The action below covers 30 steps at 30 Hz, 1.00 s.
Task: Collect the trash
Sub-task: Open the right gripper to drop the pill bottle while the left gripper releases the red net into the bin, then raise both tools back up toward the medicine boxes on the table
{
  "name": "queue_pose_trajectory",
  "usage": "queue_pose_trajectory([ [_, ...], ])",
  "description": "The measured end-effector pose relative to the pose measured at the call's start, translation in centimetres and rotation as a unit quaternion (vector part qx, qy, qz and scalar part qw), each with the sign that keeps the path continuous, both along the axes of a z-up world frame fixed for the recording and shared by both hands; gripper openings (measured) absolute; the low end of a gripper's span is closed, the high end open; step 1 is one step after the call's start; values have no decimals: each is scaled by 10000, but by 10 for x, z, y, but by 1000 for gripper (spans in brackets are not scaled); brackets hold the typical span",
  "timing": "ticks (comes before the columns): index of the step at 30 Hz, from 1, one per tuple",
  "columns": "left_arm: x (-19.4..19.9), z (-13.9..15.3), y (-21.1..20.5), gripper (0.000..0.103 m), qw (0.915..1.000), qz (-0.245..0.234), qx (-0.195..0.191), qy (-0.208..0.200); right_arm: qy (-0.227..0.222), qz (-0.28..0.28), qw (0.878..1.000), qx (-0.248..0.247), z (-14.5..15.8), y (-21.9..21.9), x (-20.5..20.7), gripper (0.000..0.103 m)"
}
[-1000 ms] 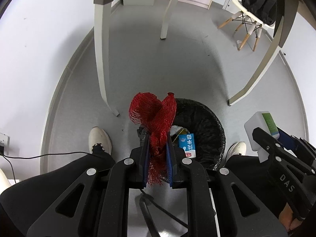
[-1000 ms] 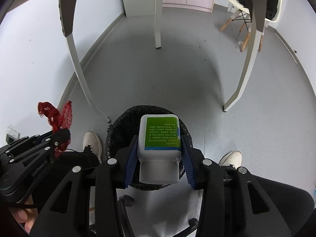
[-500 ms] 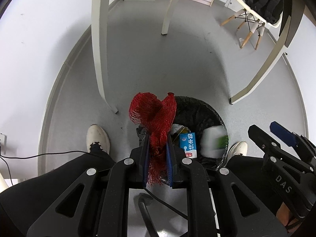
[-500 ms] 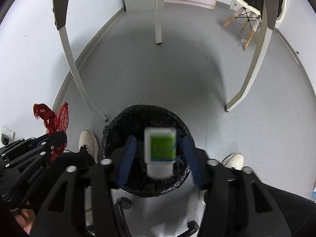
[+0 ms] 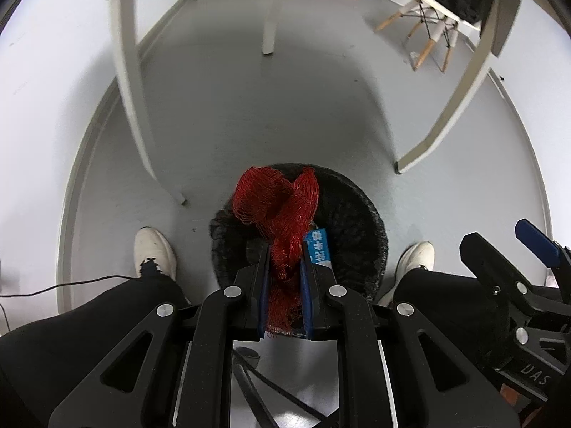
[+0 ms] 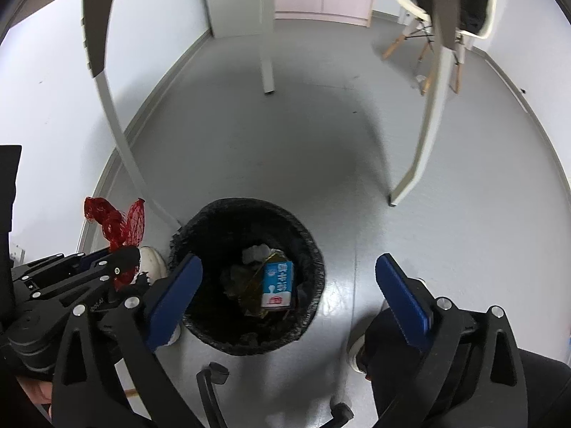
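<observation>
Over round black-lined trash bin (image 5: 360,214), left gripper (image 5: 284,249) fingers clench crumpled red mesh netting (image 5: 282,210); right gripper (image 6: 287,278) fingers opening wide, empty, above blue-white carton (image 6: 276,283).

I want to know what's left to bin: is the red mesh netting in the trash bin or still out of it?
Out. The left gripper is shut on the red mesh netting, above the trash bin.

Red net (image 5: 282,210): coarse open plastic mesh, slight sheen. Bin (image 6: 200,228): lined with crinkled black plastic bag, matt. Carton (image 6: 276,283) inside: printed glossy paper. Left gripper (image 5: 284,278) and right gripper (image 6: 285,285): matt black plastic, bare metal screw heads, smooth blue pads (image 6: 403,299). Floor (image 5: 285,114): smooth grey, low gloss. Chair legs (image 5: 421,25): wood.
</observation>
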<state>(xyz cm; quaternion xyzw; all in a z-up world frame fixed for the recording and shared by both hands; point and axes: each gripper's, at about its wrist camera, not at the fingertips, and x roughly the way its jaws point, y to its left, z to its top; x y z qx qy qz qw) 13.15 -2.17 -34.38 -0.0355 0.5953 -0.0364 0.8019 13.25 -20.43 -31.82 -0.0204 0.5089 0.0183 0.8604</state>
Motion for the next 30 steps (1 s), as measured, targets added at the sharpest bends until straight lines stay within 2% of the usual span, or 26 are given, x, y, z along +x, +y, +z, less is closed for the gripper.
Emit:
queue_pose_trajectory([
  [10, 4, -10, -27, 14, 9997, -248, -29, 50, 108, -274, 9995, -102, -6, -25, -6, 94],
  [16, 6, -11, -34, 20, 9996, -266, 15, 55, 124, -302, 9993, -175, -8, -32, -9, 94],
  [18, 6, -10, -32, 26, 9997, -235, 21, 50, 152, -316, 9992, -167, -9, -33, -9, 94],
  [22, 6, -9, -32, 45, 9998, -201, 61, 23, 169, -298, 9993, -166, -9, -33, -9, 94],
  [30, 4, -2, -28, 68, 9998, -150, 139, -62, 177, -256, 9994, -177, -10, -31, -10, 94],
])
